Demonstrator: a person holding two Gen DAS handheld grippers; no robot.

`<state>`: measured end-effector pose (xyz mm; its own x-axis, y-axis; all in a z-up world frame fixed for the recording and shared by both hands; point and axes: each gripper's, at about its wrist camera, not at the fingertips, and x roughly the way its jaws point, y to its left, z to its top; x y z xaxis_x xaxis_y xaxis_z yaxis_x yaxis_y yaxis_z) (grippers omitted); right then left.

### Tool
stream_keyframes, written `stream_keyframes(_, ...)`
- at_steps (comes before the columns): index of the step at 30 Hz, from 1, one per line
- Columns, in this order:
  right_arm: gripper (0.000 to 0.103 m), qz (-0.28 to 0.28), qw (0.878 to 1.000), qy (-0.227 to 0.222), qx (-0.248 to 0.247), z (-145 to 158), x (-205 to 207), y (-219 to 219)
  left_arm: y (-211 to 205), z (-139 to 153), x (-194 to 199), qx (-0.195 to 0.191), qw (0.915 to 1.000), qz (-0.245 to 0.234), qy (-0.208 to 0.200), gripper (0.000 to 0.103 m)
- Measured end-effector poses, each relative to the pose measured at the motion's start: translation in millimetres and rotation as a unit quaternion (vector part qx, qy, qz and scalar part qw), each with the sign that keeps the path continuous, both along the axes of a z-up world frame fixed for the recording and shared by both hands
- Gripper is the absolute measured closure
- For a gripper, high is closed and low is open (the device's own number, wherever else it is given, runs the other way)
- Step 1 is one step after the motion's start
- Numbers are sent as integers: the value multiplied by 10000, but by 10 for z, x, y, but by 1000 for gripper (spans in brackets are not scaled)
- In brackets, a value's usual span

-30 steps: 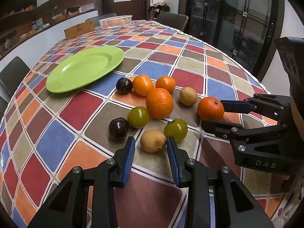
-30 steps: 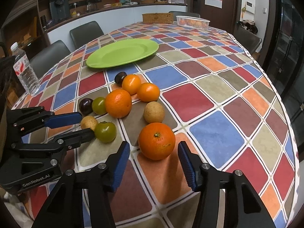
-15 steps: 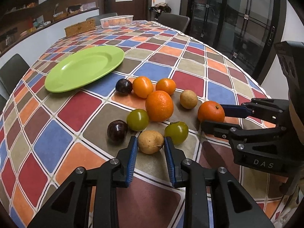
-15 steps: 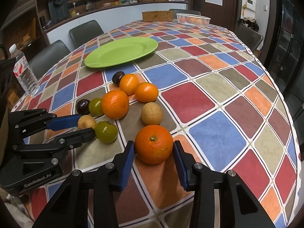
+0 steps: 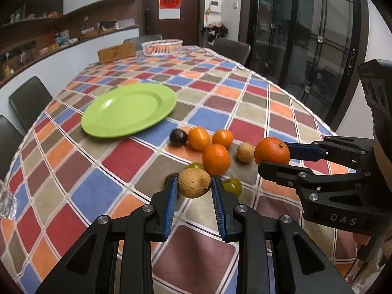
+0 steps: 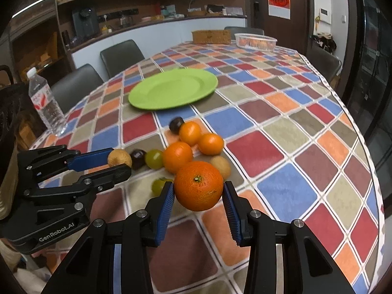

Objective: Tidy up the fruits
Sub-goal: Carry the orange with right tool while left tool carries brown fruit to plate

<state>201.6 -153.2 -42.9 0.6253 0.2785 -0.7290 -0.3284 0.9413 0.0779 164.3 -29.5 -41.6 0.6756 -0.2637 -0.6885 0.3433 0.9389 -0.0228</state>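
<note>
My left gripper (image 5: 194,181) is shut on a tan round fruit (image 5: 193,183) and holds it just above the checked tablecloth. My right gripper (image 6: 198,187) is shut on a large orange (image 6: 198,182), also lifted clear. Each wrist view shows the other gripper from the side, with its fruit in its fingers. The green plate (image 5: 127,110) lies bare beyond the fruit pile. On the cloth remain a dark plum (image 5: 178,137), three oranges (image 5: 216,159), another tan fruit (image 5: 245,152) and two green fruits (image 5: 232,186). A second plum is mostly hidden behind my left finger.
A water bottle (image 6: 46,103) stands near the table's left edge. A white basket (image 5: 162,47) and a wicker box (image 5: 116,52) sit at the far end. Dark chairs (image 6: 120,55) ring the table, and its right edge curves away close to my right gripper.
Both grippers closed on their fruits, the left on the tan one and the right on the large orange, then rose with them off the cloth.
</note>
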Motion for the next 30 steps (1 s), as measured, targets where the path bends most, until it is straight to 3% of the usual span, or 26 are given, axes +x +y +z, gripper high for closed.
stream_keyframes(15, 61, 269, 9982, -494, 217, 389, 316, 379, 363, 357, 277, 94, 9978, 271, -600, 74)
stream_keyframes(26, 61, 291, 9984, -470, 70, 443, 908, 646, 643, 378, 851, 65, 9981, 391, -477, 74)
stream_keyframes(30, 61, 313, 9989, -355, 21, 413, 1156, 754, 763, 307, 1098, -89, 9986, 453, -247, 74)
